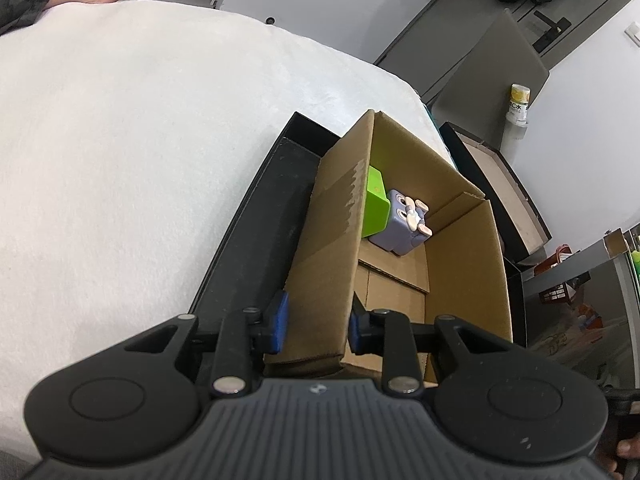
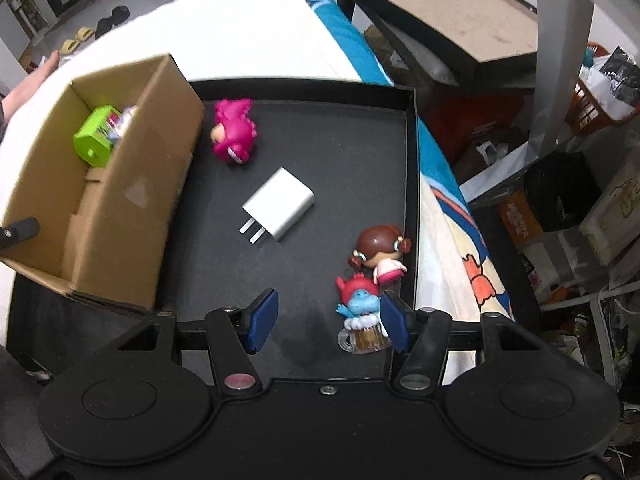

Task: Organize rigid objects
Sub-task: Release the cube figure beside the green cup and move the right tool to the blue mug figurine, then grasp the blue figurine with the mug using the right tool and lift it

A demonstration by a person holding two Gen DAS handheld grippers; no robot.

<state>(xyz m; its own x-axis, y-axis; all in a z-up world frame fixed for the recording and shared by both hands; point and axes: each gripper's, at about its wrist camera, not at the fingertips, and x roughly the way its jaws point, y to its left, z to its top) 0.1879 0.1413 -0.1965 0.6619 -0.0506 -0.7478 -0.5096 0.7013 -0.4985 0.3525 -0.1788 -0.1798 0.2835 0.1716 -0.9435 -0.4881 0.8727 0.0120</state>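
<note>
The left hand-held gripper [image 1: 314, 326] is clenched on the near wall of the box [image 1: 332, 248], which stands in the tray [image 1: 256, 216] on the bed [image 1: 120, 140]. Only its view shows the purple toy [image 1: 402, 224] fully. The right hand-held gripper [image 2: 328, 320] is released above the tray; its view alone shows the charger [image 2: 280, 204], pink toy [image 2: 232, 132], doll [image 2: 380, 252] and blue figure [image 2: 360, 308].

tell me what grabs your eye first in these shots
The bright magenta dinosaur-suit figurine lies on the black tray beside the open brown cardboard box, with a white wall charger mid-tray. Inside the box, a lime green plastic block leans against a lavender cube toy. The left gripper clamps the box's near wall.
</note>
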